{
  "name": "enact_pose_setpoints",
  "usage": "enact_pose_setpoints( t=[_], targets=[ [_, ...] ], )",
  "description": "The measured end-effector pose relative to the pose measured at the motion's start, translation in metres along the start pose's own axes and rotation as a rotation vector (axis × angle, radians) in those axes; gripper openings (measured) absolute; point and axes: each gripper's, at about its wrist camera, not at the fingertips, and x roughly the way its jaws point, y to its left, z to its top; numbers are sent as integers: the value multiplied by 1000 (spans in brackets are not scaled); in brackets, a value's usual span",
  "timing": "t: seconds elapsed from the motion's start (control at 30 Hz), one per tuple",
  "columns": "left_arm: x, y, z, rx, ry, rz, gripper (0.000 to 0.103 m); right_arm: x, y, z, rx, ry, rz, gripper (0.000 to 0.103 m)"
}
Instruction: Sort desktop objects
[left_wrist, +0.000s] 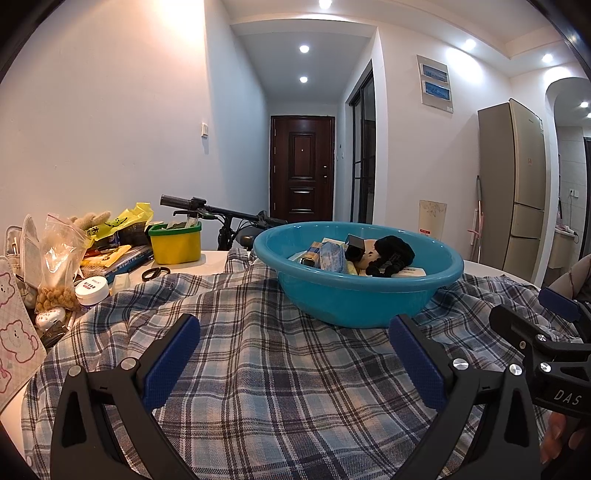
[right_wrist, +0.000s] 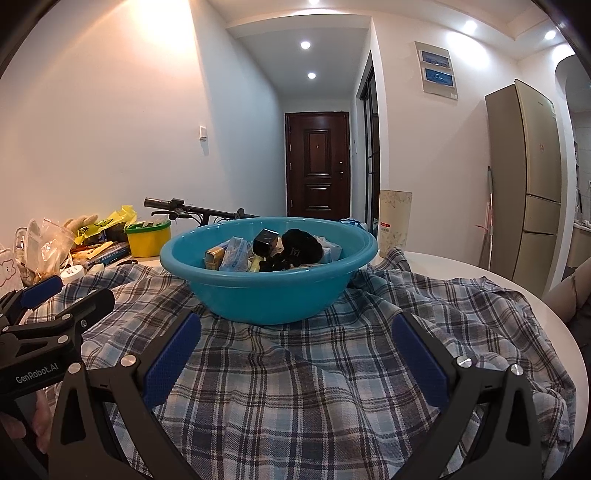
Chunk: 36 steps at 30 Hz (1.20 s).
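A blue plastic basin (left_wrist: 354, 295) (right_wrist: 266, 291) stands on a plaid shirt (left_wrist: 258, 369) (right_wrist: 295, 387) spread over the white table. Inside it lie several small items: a black fuzzy thing (left_wrist: 393, 249) (right_wrist: 301, 243), a black box (right_wrist: 265, 240), a blue packet (left_wrist: 332, 258) (right_wrist: 234, 254) and a yellow pack (right_wrist: 213, 256). My left gripper (left_wrist: 295, 354) is open over the shirt, just short of the basin. My right gripper (right_wrist: 295, 350) is open too, empty, facing the basin. Each gripper shows at the edge of the other's view.
Clutter fills the table's left: a yellow tub (left_wrist: 176, 243) (right_wrist: 148, 240), a plastic bag (left_wrist: 59, 258), a white jar (left_wrist: 92, 290), books (left_wrist: 125, 258), a black hair tie (left_wrist: 155, 272). A bicycle handlebar (left_wrist: 207, 210) sits behind. A fridge (left_wrist: 517, 184) stands right.
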Motion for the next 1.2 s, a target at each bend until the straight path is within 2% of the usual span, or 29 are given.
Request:
enact_pose_setpoints(
  t=[0.8,1.2],
  targets=[
    [1,0,0,-1,4,-1,103,1,0,0,2,2,0,103],
    [1,1,0,-3,4,-1,103,7,-4,-1,14,37,-25,103]
  ],
)
